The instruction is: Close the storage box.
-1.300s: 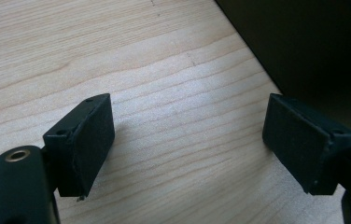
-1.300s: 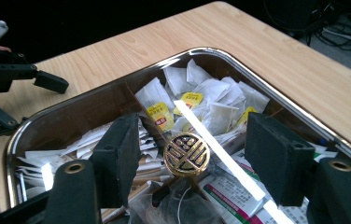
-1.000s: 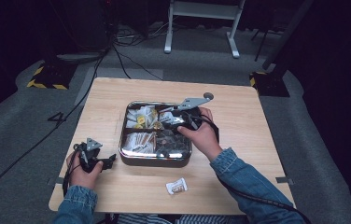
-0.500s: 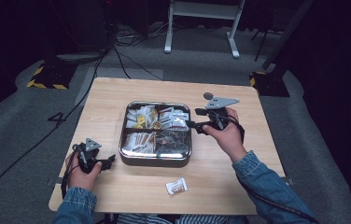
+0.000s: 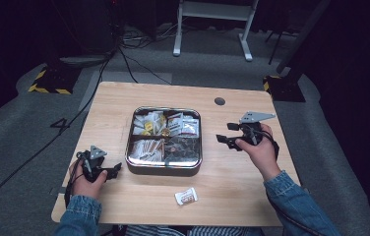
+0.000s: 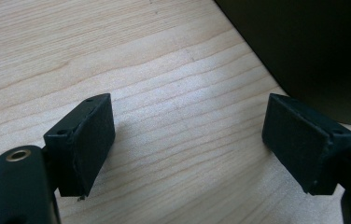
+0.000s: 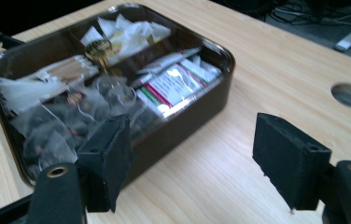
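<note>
Pale wood bench (image 5: pixel 124 103): carrying every item listed here, its grommet hole (image 5: pixel 219 101) sitting at about one o'clock from the tin.

Metal tin (image 5: pixel 164 168): square with rounded corners, resting at the middle of the bench, divided into four compartments that are holding sachets, sticks and tea bags. In the right gripper view the tin (image 7: pixel 220 93) is lying at about ten o'clock from the fingers, near but not touching.

Right gripper (image 5: pixel 228 133): held at three o'clock of the tin, over bare bench, pointing back toward it. Its jaws have just been opening; the fingers (image 7: pixel 110 154) are standing wide apart with nothing between them.

Left gripper (image 5: pixel 115 168): resting at about eight o'clock of the tin, just beside its wall. In the left gripper view the fingers (image 6: pixel 87 140) are gaping wide over bare wood, holding nothing, with the tin's dark wall (image 6: pixel 313 46) at two o'clock.

Small packet (image 5: pixel 186 196): white with red print, lying alone near the front edge, at about five o'clock of the tin, well apart from both grippers.

Progress, as judged: the tin is looking nearly stocked; this one loose packet appears to be what is left to pick up and put in its compartment. Neither gripper is reaching for it yet.
</note>
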`<action>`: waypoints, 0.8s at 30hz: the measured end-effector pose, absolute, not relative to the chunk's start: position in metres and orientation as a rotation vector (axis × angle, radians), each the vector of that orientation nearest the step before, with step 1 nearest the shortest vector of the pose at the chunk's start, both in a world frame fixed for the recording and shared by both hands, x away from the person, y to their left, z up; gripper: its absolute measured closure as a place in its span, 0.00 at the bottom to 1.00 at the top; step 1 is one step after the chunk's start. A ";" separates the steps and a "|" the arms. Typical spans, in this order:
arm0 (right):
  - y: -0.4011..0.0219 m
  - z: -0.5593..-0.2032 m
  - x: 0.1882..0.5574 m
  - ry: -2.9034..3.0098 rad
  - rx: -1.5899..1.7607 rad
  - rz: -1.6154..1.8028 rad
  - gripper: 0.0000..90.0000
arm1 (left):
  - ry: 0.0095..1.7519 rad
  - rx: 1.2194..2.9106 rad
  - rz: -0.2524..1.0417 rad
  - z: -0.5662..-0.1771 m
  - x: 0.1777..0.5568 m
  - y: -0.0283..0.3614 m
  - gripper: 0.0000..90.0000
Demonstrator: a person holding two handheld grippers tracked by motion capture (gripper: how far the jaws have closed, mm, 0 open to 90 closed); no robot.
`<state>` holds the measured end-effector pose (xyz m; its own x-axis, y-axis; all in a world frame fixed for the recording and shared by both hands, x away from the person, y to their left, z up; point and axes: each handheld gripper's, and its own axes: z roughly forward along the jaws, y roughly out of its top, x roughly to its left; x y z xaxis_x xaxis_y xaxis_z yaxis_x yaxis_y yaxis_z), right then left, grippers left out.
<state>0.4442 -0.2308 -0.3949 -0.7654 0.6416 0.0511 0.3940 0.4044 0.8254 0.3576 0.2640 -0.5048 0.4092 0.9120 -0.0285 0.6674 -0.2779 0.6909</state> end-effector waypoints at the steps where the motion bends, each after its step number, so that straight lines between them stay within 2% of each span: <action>1: -0.234 -0.398 0.443 2.391 0.914 1.286 0.32 | 1.338 2.039 0.502 -0.505 0.358 0.264 0.19; 14: -0.282 -0.453 0.427 2.335 1.055 1.235 0.30 | 1.337 2.040 0.504 -0.505 0.358 0.264 0.19; 24: -0.294 -0.483 0.421 2.366 1.087 1.161 0.29 | 1.337 2.039 0.501 -0.505 0.358 0.264 0.19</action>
<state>0.4209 -0.2937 -0.4835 -0.6735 0.7362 0.0665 0.5030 0.3906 0.7710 0.3576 0.2639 -0.5048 0.4093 0.9119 -0.0298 0.6676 -0.2771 0.6910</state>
